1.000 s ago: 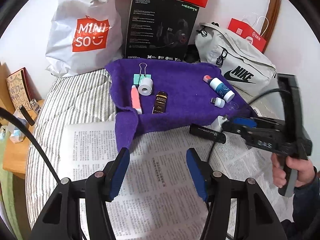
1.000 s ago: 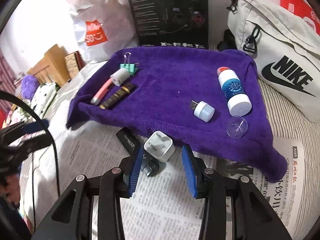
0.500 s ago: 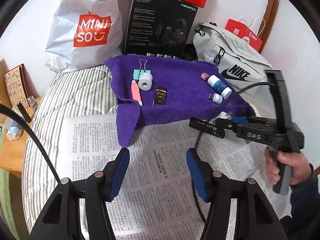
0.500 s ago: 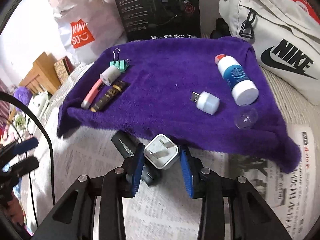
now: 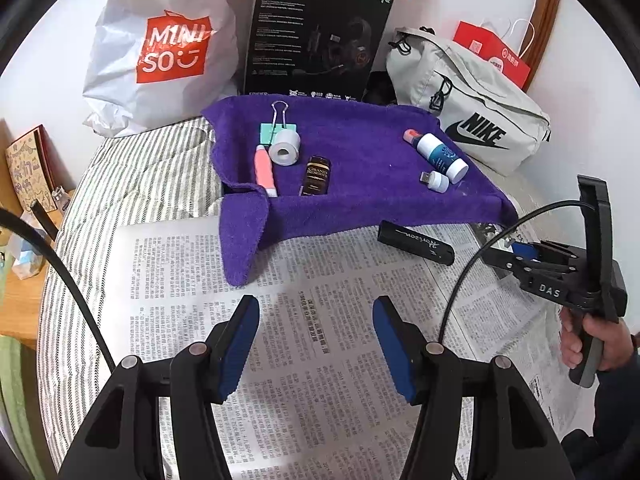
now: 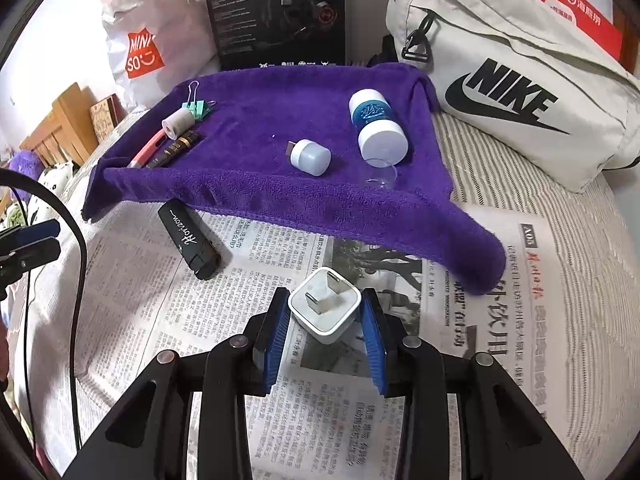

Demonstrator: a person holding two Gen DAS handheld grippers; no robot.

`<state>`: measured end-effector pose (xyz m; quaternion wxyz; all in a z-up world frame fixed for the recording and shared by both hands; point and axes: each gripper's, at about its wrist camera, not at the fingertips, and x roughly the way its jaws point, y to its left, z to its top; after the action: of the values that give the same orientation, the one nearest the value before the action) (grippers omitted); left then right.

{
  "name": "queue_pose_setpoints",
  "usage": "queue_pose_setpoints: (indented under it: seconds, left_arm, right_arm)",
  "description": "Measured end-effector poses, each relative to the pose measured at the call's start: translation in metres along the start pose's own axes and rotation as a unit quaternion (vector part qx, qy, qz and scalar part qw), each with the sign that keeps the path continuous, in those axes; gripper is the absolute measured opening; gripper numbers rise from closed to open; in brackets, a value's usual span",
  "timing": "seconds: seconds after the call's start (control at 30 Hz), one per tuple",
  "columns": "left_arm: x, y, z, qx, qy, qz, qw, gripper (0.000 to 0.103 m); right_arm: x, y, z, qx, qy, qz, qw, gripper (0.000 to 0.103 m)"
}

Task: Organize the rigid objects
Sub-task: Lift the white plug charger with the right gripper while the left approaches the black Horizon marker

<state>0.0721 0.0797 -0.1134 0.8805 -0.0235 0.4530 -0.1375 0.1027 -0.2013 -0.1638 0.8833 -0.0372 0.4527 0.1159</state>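
My right gripper point(image 6: 325, 309) is shut on a white charger plug point(image 6: 324, 312), prongs up, held just above the newspaper point(image 6: 248, 280) in front of the purple towel point(image 6: 280, 184). In the left wrist view that right gripper point(image 5: 516, 250) sits at the far right in a person's hand point(image 5: 600, 340). A black stick point(image 6: 188, 240) lies on the paper by the towel's edge. On the towel lie a binder clip point(image 6: 196, 108), tape roll point(image 6: 178, 122), pink tube point(image 5: 264, 170), dark box point(image 5: 317, 174), blue-white bottle point(image 6: 378, 128), small white USB light point(image 6: 310, 157) and clear cap point(image 6: 380, 176). My left gripper point(image 5: 316, 320) hangs open over the newspaper point(image 5: 320, 288), nothing between its fingers.
Behind the towel stand a white shopping bag point(image 5: 160, 52), a black headset box point(image 5: 316, 36) and a grey sling bag point(image 6: 520, 80). A red paper bag point(image 5: 492, 52) leans on the wall. A wooden side table point(image 5: 20, 280) is at the left, and a cable point(image 5: 472, 264) trails over the paper.
The right gripper closed on the white plug and drew back from the towel's edge with it, leaving the black stick uncovered. The left gripper stayed put and open.
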Motion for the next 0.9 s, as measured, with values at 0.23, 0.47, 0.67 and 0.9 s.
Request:
queue_pose_setpoints:
  seconds: [0.23,0.47,0.67,0.9]
  left_arm:
    - [0.011,-0.013,0.000,0.002,0.012,-0.001,0.9999,0.057]
    - [0.031,-0.039,0.017,0.001,0.024,-0.025,0.9994,0.057]
    - [0.069,-0.061,0.036,-0.044,0.047,-0.009,0.9979,0.057]
    - [0.096,-0.084,0.049,-0.078,0.066,0.022,0.9945,0.057]
  right_arm:
    - [-0.007,-0.008,-0.005,0.001,-0.015,0.009,1.000,0.033]
    - [-0.035,-0.034,-0.016,0.016,-0.020,0.002,1.000,0.033]
    - [-0.055,-0.048,-0.024,0.010,-0.029,0.001,1.000,0.033]
    - [-0.063,-0.056,-0.026,-0.007,-0.039,0.019,0.999,0.033]
